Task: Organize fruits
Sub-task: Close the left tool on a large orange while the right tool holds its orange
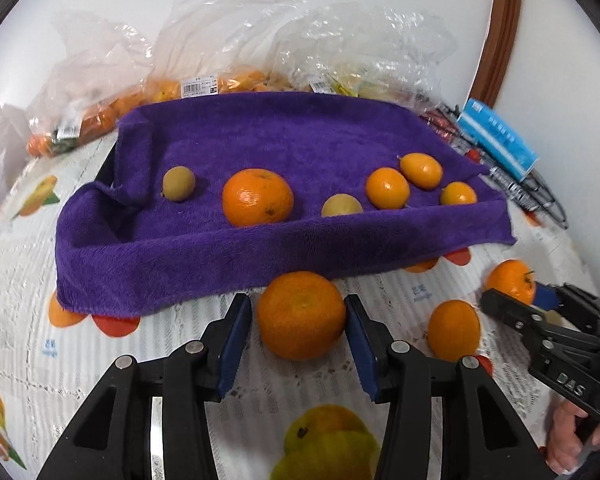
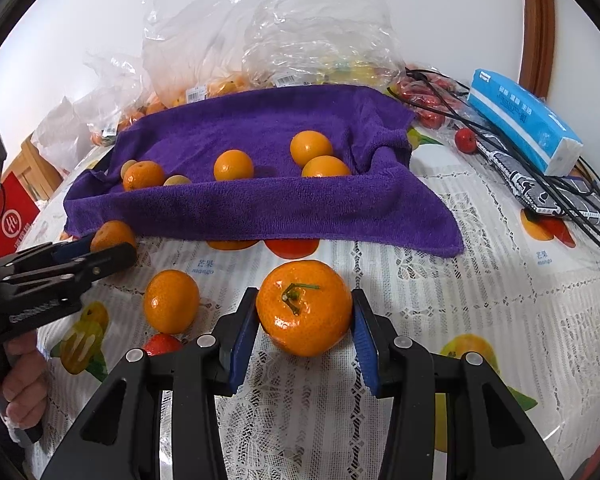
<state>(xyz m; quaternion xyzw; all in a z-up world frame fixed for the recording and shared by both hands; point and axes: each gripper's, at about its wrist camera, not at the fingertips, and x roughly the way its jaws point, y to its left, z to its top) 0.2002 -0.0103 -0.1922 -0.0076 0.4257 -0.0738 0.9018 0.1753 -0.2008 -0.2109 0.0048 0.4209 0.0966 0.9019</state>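
On the tablecloth, front of the tray: three mandarins lie outside the purple towel (image 1: 260, 248), which drapes over a tray-like box.
Left gripper (image 1: 299, 330): its blue pads (image 1: 236, 344) bracket a plain-topped mandarin (image 1: 300, 316) just short of the towel's front edge; the pads look to be touching the peel, though whether they squeeze it yet is hard to tell.
Right gripper (image 2: 305, 320): jaws closed in on a stemmed mandarin (image 2: 305, 308) with a green stalk, both pads against its sides, the fruit apparently resting on the lace tablecloth (image 2: 480, 300).
Spare fruit: a third mandarin (image 2: 172, 301) sits on the cloth between the two grippers, untouched.
Already sorted: a big mandarin (image 1: 258, 197), two brownish-yellow round fruits (image 1: 179, 183) and several kumquats (image 1: 421, 171) lie inside the towel-lined tray.
Step in hand: grasping, both hands at once; roughly the last loose fruits.
Next move calls for: lift each mandarin clear of the raised towel rim, carry it forward, and set it down in a bare patch beside the big mandarin so nothing rolls.
Caution: round fruit may slip if the grip is light.
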